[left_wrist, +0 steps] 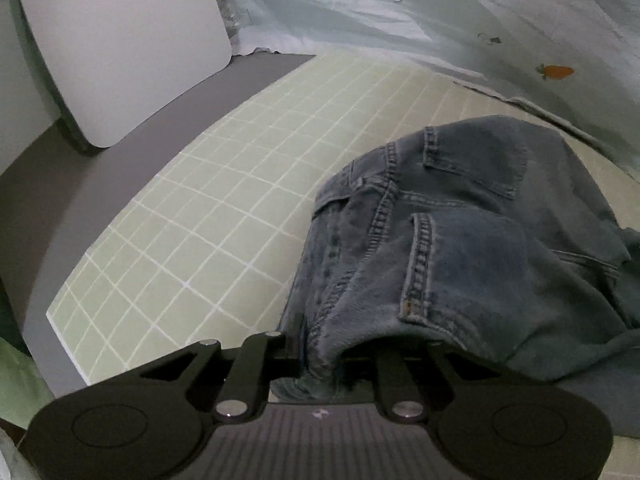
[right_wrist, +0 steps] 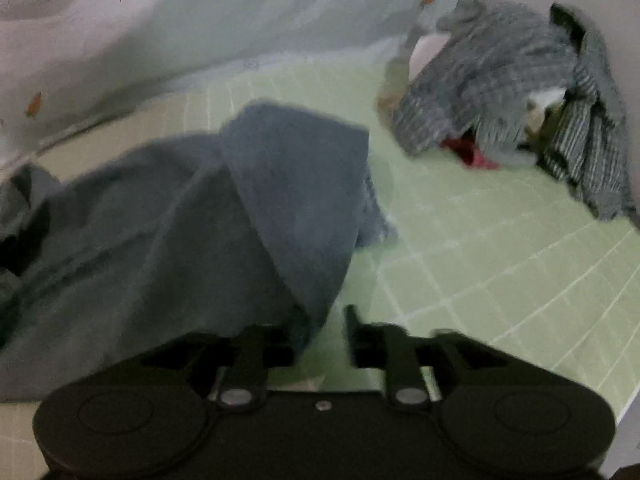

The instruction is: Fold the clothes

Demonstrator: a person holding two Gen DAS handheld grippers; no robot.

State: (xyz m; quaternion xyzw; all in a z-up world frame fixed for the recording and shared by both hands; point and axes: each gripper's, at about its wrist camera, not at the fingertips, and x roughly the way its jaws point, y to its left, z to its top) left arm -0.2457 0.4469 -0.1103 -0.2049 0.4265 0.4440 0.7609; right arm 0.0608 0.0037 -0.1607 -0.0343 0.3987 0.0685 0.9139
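Jeans bunched on green grid mat, left gripper pinching denim fold, right gripper jaws parted beside cloth, gripping nothing, 1 striped pile behind.

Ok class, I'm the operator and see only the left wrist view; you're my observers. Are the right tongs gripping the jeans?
Observer: No. The right tongs stand open, with green mat showing in the gap; the jeans only drape against one side of them.
Operator: Any other clothes waiting? I see just denim and a pale sheet.
Observer: Yes, a heap of striped and checked clothes lies at the mat's far right, apart from the jeans.
Operator: Anything under that heap?
Observer: A red garment peeks out at its base.
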